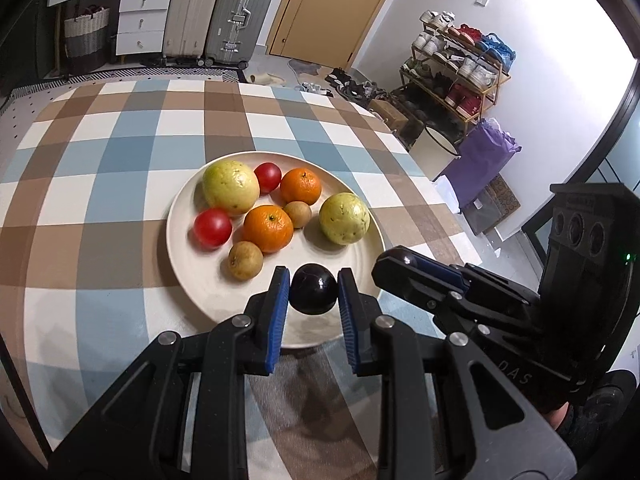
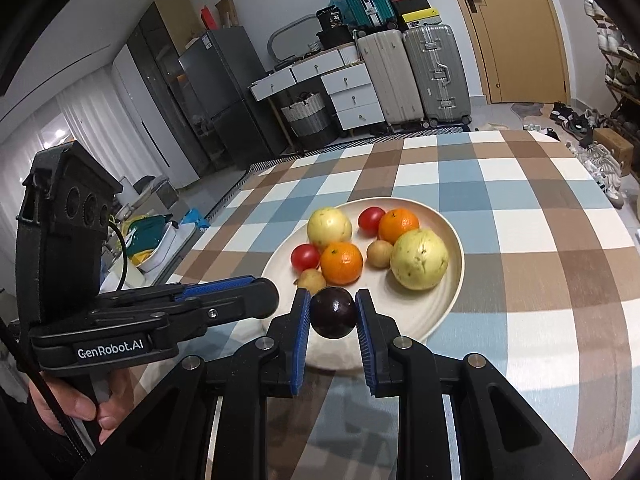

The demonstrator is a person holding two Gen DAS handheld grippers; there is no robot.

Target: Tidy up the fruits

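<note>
A cream plate point(image 1: 320, 254) point(image 2: 444, 220) on the checked tablecloth holds two yellow-green fruits point(image 1: 230, 187), two oranges point(image 1: 268, 228), two red tomatoes point(image 1: 213, 227) and two small brown fruits point(image 1: 245, 260). My left gripper point(image 1: 313, 277) is shut on a dark purple plum point(image 1: 313, 289), held just above the plate's near rim. My right gripper point(image 2: 333, 297) is shut on a second dark plum point(image 2: 334, 312), also over the near rim. Each gripper shows in the other's view, the right one point(image 1: 394, 260) and the left one point(image 2: 268, 297) close beside each other.
The checked tablecloth point(image 2: 540, 280) spreads around the plate on all sides. Off the table stand suitcases point(image 1: 240, 16), white drawers point(image 1: 142, 20) and a shoe rack point(image 1: 460, 64). A hand point(image 2: 80, 404) grips the left tool's handle.
</note>
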